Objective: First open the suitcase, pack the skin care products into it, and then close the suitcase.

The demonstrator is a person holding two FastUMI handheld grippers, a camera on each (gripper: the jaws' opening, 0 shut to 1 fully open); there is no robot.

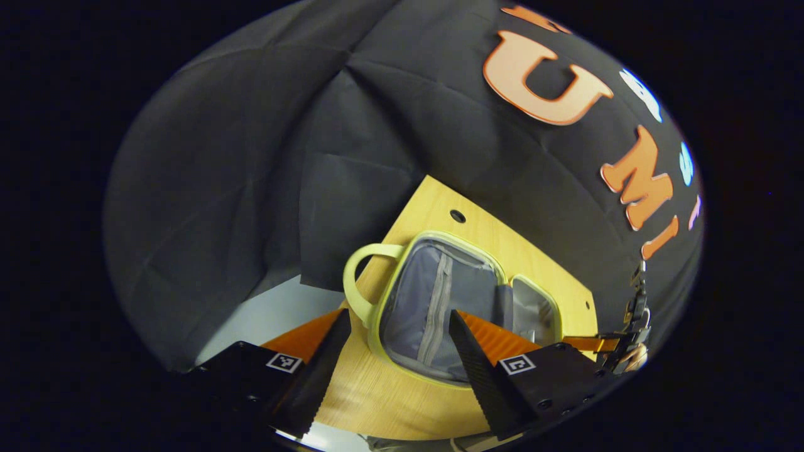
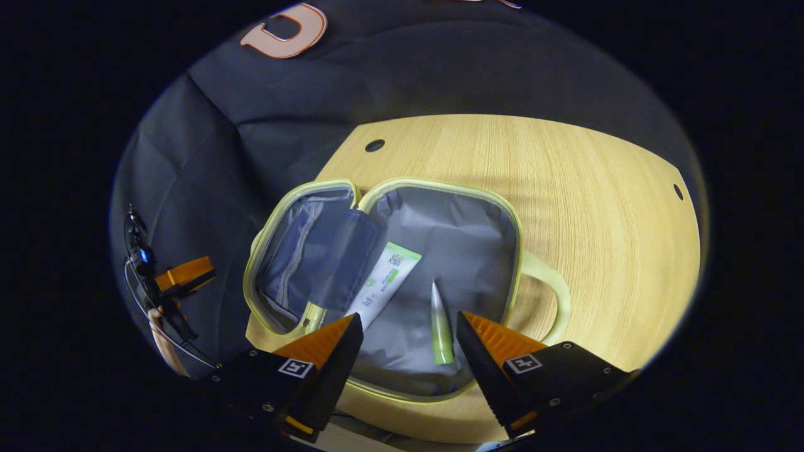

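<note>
A: Item one, the suitcase [image 2: 389,276]?
B: Small soft case, pale yellow-green trim and loop handle [image 2: 549,285], grey lining. It lies opened flat on the wooden table [image 2: 597,207], both halves up. In the left gripper view the same suitcase [image 1: 440,307] shows a zipped inner pocket [image 1: 433,314].

A: Contents?
B: In the larger half: one white tube with green print [image 2: 384,279], lying at a slant, and one slim green tube [image 2: 440,326] just beside it, apart. A grey inner flap [image 2: 339,251] covers part of the smaller half.

A: Grippers?
B: Right gripper [image 2: 408,342]: fingers spread wide, holding nothing, poised above the near edge of the case. Left gripper [image 1: 399,351]: likewise spread and empty, above the case on its handle side. It also appears far off at the right view's left edge [image 2: 179,276], with a hand behind it.
</note>
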